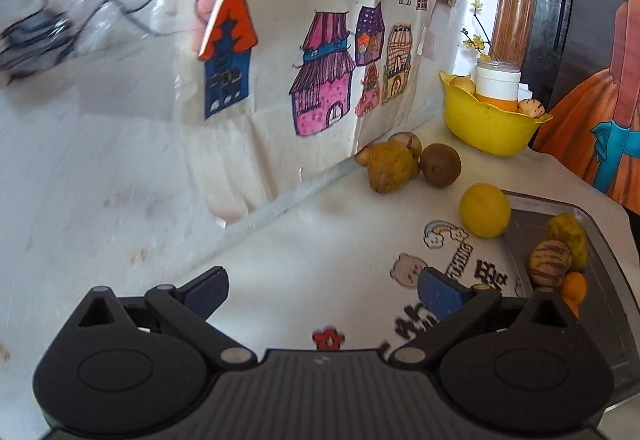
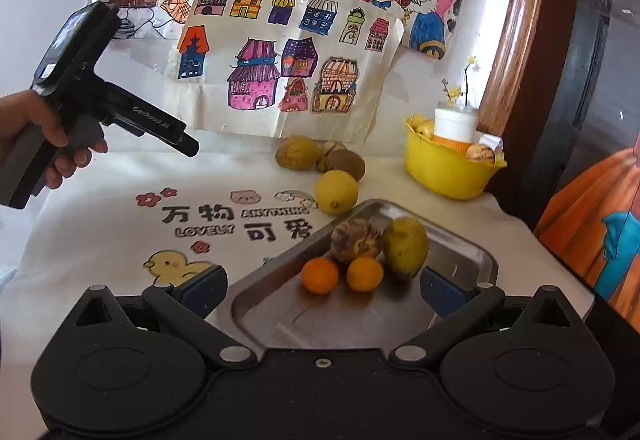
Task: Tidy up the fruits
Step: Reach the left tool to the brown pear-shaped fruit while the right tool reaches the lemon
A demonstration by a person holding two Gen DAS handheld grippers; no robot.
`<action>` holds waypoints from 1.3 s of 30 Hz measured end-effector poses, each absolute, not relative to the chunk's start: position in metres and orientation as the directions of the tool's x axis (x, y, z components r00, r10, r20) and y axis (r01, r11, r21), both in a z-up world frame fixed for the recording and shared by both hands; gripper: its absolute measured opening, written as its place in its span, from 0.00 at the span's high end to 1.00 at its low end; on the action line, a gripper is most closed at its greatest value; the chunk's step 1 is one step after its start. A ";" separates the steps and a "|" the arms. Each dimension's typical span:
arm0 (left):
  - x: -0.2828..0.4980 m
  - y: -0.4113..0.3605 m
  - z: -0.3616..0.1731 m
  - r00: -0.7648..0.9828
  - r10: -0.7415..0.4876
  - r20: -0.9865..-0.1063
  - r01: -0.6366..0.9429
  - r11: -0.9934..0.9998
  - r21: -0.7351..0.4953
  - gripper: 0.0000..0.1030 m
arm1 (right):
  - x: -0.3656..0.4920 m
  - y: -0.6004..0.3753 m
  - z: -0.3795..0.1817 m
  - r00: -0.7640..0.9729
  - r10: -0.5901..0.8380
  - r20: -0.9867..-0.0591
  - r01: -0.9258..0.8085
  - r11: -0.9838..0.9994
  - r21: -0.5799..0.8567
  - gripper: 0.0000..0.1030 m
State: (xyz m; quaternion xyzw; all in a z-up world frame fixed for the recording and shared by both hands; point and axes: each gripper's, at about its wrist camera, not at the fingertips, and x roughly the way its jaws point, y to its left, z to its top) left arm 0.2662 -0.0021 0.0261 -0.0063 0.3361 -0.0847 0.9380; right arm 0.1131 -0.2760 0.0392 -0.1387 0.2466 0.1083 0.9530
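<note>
Two claws, left claw (image 1: 322,294) and right claw (image 2: 322,290), gape empty; lemon (image 2: 336,192) touches tray (image 2: 486,254) rim.

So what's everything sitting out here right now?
Tray: one, silver, front right on the cloth.
Oranges: two, orange, in the tray.
Striped fruit: one, brown-striped, in the tray.
Yellow-green fruit: one, in the tray.
Lemon: one, yellow, beside the tray.
Brown fruits: three, by the wall.
Bowl: one, yellow, back right, holding a jar and fruit.
Drawings: several, on the wall.
Left gripper: black, open, empty.
Right gripper: black, open, over the tray.
Hand: holding the left gripper.
</note>
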 end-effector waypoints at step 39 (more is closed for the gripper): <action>0.390 -0.065 0.007 0.776 -0.259 -0.575 0.257 0.962 -0.086 0.00 | 0.291 -0.245 0.020 0.814 0.116 -0.570 -0.384 0.843 -0.377 0.01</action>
